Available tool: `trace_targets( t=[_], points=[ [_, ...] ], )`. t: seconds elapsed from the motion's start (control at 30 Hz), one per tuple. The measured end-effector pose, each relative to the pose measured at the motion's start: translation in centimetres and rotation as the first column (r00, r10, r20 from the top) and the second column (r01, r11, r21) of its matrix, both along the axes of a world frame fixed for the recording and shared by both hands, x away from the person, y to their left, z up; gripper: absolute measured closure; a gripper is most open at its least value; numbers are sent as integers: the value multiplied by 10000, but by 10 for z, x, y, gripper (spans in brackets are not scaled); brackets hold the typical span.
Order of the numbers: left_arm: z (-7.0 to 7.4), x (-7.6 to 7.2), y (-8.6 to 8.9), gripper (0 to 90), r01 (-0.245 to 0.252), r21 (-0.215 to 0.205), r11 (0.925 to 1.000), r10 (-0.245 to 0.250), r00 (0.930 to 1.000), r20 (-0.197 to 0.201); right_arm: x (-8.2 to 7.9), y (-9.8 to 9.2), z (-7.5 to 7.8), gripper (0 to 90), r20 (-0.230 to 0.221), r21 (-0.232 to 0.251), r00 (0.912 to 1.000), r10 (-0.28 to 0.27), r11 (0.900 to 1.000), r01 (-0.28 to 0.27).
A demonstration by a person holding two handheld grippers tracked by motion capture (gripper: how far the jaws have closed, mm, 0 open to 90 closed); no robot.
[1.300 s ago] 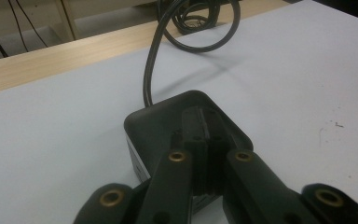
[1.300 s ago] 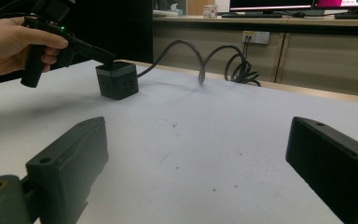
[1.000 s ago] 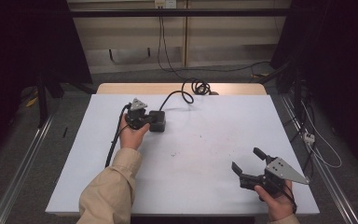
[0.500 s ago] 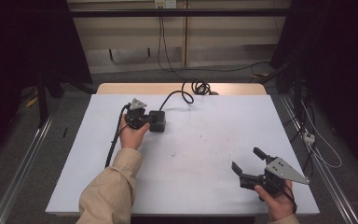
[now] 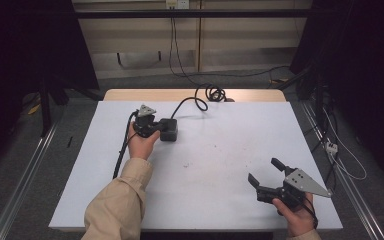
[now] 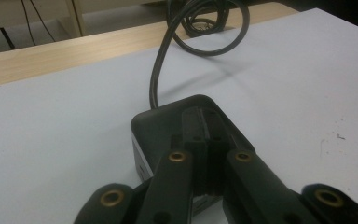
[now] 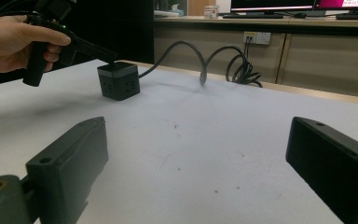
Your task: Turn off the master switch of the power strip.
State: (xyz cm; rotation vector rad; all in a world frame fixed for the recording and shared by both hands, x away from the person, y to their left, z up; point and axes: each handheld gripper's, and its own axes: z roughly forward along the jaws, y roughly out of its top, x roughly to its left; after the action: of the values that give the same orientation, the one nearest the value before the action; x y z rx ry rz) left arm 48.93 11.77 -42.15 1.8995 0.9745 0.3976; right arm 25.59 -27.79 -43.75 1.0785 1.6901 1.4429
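A white table carries a small black cube-shaped power block toward its far left part, and everything else is easiest placed from that block. Its thick black cord leaves the far side, curls up off the table and ends in a tangle of loops at the wooden far edge; where it runs beyond that is lost among the loops. The left gripper, held in the left hand, sits right at the block's near-left side. In the left gripper view its jaws are pressed together with no gap, lying over the top of the block, and they cover much of that top, so I cannot tell whether the tips actually touch it. From the right gripper view the left gripper points at the block's upper edge, the side faces showing faint socket holes. The right gripper is well away from the block, near the table's front right corner, in the right hand; its jaws stand wide apart with nothing between them, only bare tabletop. A tan sleeve is cut off at the bottom edge.
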Motion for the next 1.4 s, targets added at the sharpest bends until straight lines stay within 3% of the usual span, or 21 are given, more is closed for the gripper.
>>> trace_targets(
  t=[0.1,0.2,0.47,0.8,0.97,1.07,1.4],
  points=[
    [0,0,1,900,-111,8,9999,111,9999,15,0,0,0,49,-1,52,10000,-46,10000,46],
    [1,0,1,900,-149,-368,9992,149,9999,-7,0,0,0,49,-15,74,10000,-59,10000,59],
    [7,-3,3,886,-21,-424,9991,24,10000,60,1,1,0,49,-1,12,10000,7,10000,-7],
    [12,-5,7,710,-255,-489,9985,256,9997,27,2,1,0,49,5,3,10000,24,10000,-24],
    [15,-9,6,538,-288,-526,9982,281,9995,-133,2,1,0,49,-3,6,10000,9,10000,-9],
    [18,-12,7,432,-112,-568,9983,103,9998,-155,2,1,0,49,-1,3,10000,1,10000,-1],
    [21,-33,13,249,321,-747,9967,-327,9994,-68,2,2,-1,49,-35,30,10000,18,10000,-17]
  ],
)
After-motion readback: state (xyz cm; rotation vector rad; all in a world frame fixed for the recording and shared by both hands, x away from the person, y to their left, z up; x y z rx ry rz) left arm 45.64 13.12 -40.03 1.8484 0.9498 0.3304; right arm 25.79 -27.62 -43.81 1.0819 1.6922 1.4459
